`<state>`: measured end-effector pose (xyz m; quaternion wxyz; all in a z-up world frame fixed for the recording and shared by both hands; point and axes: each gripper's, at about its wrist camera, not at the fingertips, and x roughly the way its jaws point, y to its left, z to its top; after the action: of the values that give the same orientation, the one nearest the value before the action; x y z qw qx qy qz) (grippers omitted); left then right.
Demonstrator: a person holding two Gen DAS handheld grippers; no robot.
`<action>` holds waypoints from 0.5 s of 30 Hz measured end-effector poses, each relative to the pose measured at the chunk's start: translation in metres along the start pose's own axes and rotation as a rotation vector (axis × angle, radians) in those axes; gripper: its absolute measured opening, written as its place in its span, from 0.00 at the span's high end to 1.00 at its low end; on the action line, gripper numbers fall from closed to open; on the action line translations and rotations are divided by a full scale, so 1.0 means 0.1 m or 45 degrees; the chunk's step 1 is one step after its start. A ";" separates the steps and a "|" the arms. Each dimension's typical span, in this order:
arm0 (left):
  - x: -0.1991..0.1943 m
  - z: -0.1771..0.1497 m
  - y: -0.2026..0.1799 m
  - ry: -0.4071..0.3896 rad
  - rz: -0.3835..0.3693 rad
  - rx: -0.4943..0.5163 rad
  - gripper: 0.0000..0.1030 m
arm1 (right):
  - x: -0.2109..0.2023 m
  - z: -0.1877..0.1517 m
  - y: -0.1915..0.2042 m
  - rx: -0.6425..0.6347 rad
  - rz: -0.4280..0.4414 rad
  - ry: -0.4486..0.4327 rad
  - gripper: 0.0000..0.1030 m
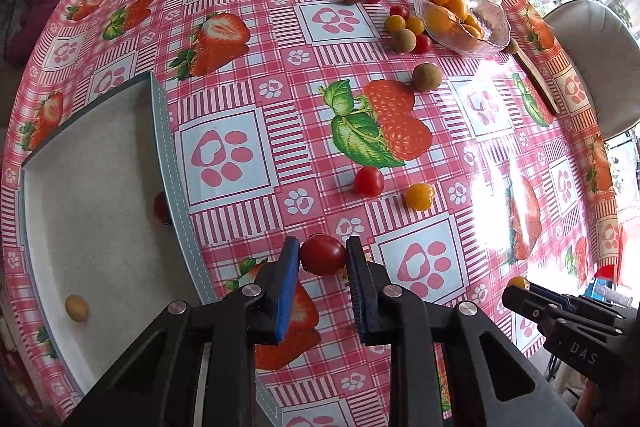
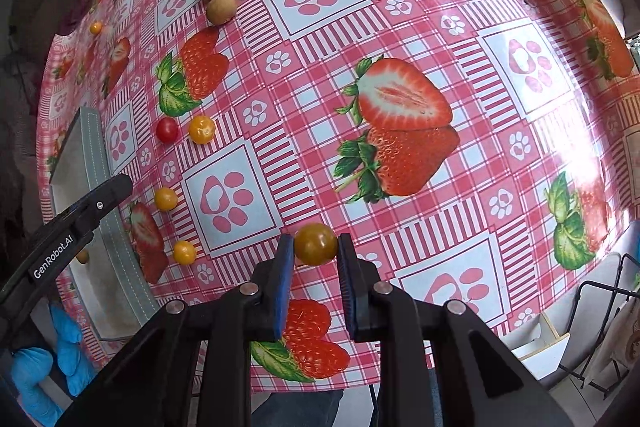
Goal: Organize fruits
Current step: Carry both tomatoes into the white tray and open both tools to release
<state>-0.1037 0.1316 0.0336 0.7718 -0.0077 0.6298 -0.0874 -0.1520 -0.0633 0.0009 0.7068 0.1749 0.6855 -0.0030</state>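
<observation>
- Right now my left gripper (image 1: 322, 254) pinches a red tomato (image 1: 323, 254), my right gripper (image 2: 313, 245) a yellow-brown tomato (image 2: 315, 243).
- I'd keep both squeezes gentle, then release low inside the grey tray (image 1: 168, 135).

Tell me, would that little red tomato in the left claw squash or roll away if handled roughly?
The red tomato looks round and glossy, so it would probably roll if let go on the flat tablecloth. Its thin shiny skin suggests it could split under a hard squeeze. It is small between the left claw pads, so likely very light.
</observation>
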 end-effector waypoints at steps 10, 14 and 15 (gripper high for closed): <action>-0.17 -0.16 0.18 -0.034 -0.004 -0.045 0.75 | -0.18 -0.11 0.02 -0.043 -0.011 -0.007 0.77; -0.24 -0.23 0.33 -0.051 0.004 -0.077 0.75 | -0.19 -0.13 0.20 -0.082 -0.008 -0.010 0.77; -0.26 -0.25 0.37 -0.055 0.006 -0.087 0.75 | -0.19 -0.14 0.25 -0.095 -0.007 -0.011 0.77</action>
<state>-0.1279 0.1746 0.0492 0.7846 -0.0344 0.6157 -0.0638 -0.1604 -0.0411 0.0256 0.7157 0.1464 0.6826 0.0199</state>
